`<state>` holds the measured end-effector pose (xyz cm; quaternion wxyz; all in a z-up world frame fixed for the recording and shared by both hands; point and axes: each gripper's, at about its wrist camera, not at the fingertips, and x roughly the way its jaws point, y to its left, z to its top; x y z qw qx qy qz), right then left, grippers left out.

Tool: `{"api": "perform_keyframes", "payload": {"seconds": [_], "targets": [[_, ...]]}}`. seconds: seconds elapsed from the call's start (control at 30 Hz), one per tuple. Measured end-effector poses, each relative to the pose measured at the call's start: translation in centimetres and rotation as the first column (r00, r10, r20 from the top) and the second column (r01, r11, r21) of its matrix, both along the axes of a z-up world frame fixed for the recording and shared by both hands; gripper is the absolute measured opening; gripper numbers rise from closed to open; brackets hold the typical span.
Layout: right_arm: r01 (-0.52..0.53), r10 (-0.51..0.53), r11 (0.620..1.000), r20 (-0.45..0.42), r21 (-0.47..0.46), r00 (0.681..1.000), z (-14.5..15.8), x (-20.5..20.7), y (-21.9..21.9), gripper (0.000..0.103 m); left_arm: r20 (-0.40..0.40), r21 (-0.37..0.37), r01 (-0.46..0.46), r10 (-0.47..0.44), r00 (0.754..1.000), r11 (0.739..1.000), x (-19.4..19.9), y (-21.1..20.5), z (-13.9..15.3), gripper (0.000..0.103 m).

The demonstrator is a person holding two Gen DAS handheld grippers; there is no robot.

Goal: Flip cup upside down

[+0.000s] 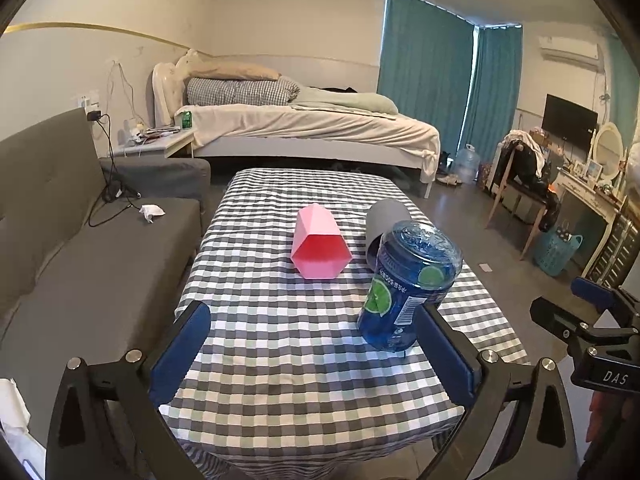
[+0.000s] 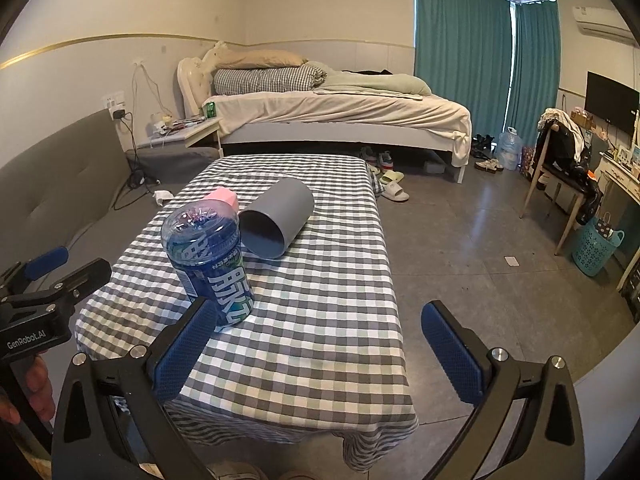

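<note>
On the checked tablecloth (image 1: pixel 296 364) a pink faceted cup (image 1: pixel 320 248) lies on its side, mouth toward me. A grey cup (image 2: pixel 280 220) also lies on its side with its mouth facing me; in the left wrist view the grey cup (image 1: pixel 386 214) is half hidden by a blue transparent cup (image 1: pixel 408 284), which stands base up with its label inverted. My left gripper (image 1: pixel 312 320) is open over the near table end, its right finger beside the blue cup. My right gripper (image 2: pixel 320 312) is open and holds nothing, its left finger in front of the blue cup (image 2: pixel 206 260).
A grey sofa (image 1: pixel 80 264) runs along the table's left side and a bed (image 1: pixel 304 128) stands behind it. To the right are bare floor (image 2: pixel 460 248), slippers (image 2: pixel 394 190), a chair (image 2: pixel 560 168) and a blue basket (image 2: pixel 596 248). A hand (image 2: pixel 36 384) holds the left gripper.
</note>
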<state>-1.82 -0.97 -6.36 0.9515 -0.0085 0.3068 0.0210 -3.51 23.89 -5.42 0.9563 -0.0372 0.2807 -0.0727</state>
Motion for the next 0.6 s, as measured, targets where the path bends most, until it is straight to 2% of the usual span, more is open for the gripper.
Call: {"api": "perform_keyframes", "payload": {"seconds": [0.6], "targets": [[-0.004, 0.004, 1.000, -0.008, -0.005, 1.000, -0.14, -0.13, 0.08, 0.103, 0.011, -0.003, -0.019, 0.019, 1.000, 1.000, -0.35, 0.28, 0.30, 0.103]]}}
